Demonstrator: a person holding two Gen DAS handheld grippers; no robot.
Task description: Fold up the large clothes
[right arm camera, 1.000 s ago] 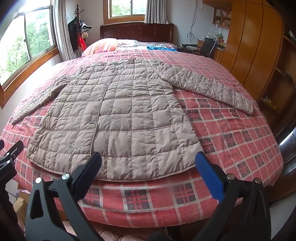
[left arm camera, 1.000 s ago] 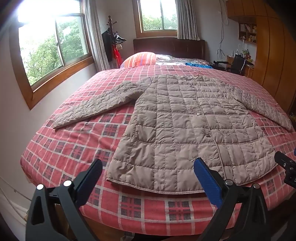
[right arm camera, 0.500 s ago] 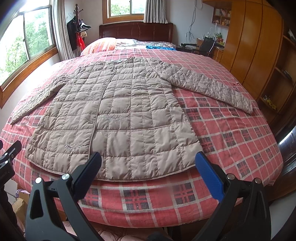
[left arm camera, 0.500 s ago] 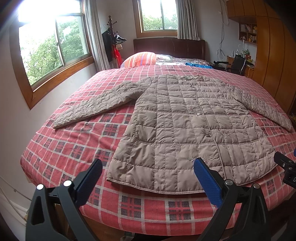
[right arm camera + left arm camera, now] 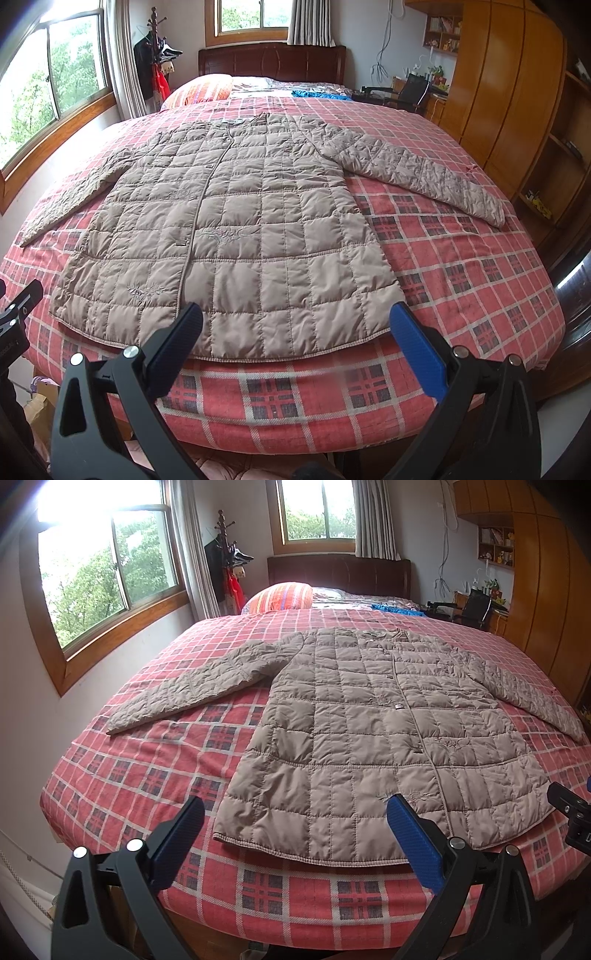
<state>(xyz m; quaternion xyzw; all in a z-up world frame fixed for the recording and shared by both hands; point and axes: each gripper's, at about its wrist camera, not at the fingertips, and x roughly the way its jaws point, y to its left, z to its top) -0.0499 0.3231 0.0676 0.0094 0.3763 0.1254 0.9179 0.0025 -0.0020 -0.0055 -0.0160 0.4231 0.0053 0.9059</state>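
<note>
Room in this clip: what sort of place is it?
A home bedroom, most likely. A large bed with a red plaid cover and a dark wooden headboard fills the view, a striped pillow lies near the headboard, and a wooden wardrobe lines one wall.

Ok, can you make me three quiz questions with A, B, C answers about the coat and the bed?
1. Where does the quilted coat lie?
A. flat on the plaid bedspread
B. on the coat stand
C. on the floor

2. What colour is the coat?
A. blue
B. beige
C. green

3. How are the left tongs and right tongs?
A. both shut on the coat
B. one open, one shut
C. both open, holding nothing

Answers:
1 A: it is spread out on the bed, both sleeves stretched to the sides.
2 B: its padded squares are all beige.
3 C: the fingers of each stand wide apart in front of the hem, with nothing between them.
</note>
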